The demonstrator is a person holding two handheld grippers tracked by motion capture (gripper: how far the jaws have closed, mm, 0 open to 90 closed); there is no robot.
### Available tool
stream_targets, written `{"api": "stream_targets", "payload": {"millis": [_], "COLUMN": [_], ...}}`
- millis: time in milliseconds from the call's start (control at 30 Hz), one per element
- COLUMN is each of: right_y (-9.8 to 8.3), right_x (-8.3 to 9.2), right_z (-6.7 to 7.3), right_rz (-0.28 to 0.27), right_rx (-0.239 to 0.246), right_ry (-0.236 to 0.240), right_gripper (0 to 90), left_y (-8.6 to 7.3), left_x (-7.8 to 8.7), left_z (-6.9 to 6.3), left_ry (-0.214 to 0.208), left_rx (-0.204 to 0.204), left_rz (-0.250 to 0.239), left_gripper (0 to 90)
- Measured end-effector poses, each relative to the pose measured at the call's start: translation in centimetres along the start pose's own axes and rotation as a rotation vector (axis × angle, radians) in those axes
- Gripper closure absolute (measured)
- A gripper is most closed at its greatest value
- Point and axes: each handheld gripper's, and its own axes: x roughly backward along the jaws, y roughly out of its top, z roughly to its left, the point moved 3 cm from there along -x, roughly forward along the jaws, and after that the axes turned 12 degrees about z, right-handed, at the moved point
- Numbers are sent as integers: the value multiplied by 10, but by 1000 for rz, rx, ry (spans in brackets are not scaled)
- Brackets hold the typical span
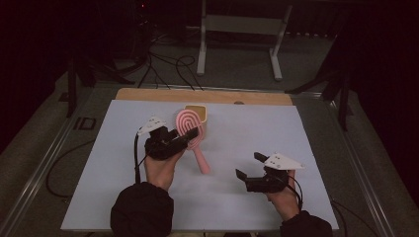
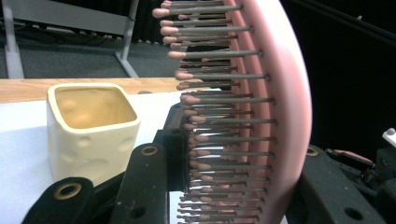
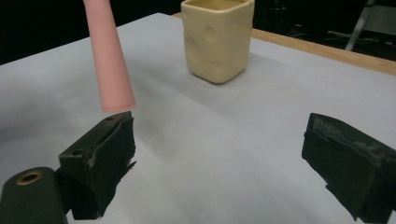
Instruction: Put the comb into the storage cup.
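Note:
My left gripper (image 1: 187,137) is shut on the head of a pink hairbrush (image 1: 189,129), whose handle (image 1: 200,159) slants down toward the near right above the white sheet. In the left gripper view the brush (image 2: 261,116) stands edge-on between the jaws, bristles pointing left. A cream square cup (image 1: 196,114) stands upright just behind the brush; it also shows as the cup (image 2: 91,130) and the cup (image 3: 217,37). My right gripper (image 1: 247,165) is open with nothing between its fingers, to the right of the handle tip (image 3: 112,88), which hangs above its left finger (image 3: 105,158).
A white sheet (image 1: 296,143) covers the table, with a wooden strip (image 1: 148,94) along its far edge. Cables (image 1: 168,66) and a metal frame (image 1: 239,29) lie on the dark floor beyond.

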Motion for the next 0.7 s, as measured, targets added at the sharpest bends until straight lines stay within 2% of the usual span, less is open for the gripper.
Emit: {"api": "stream_targets", "payload": {"millis": [200, 367, 700], "right_y": [-11, -23, -37], "right_x": [4, 10, 17], "right_z": [-5, -9, -13], "right_rz": [-6, -33, -68], "right_rx": [-9, -6, 19], "right_ry": [-5, 6, -67], "right_gripper": [94, 94, 94], "left_y": [1, 2, 6], "left_x": [2, 5, 9], "left_z": [2, 2, 5], "left_ry": [6, 7, 14], "left_rx": [2, -5, -13], "left_rz": [-4, -17, -29], "left_gripper": [644, 644, 644]}}
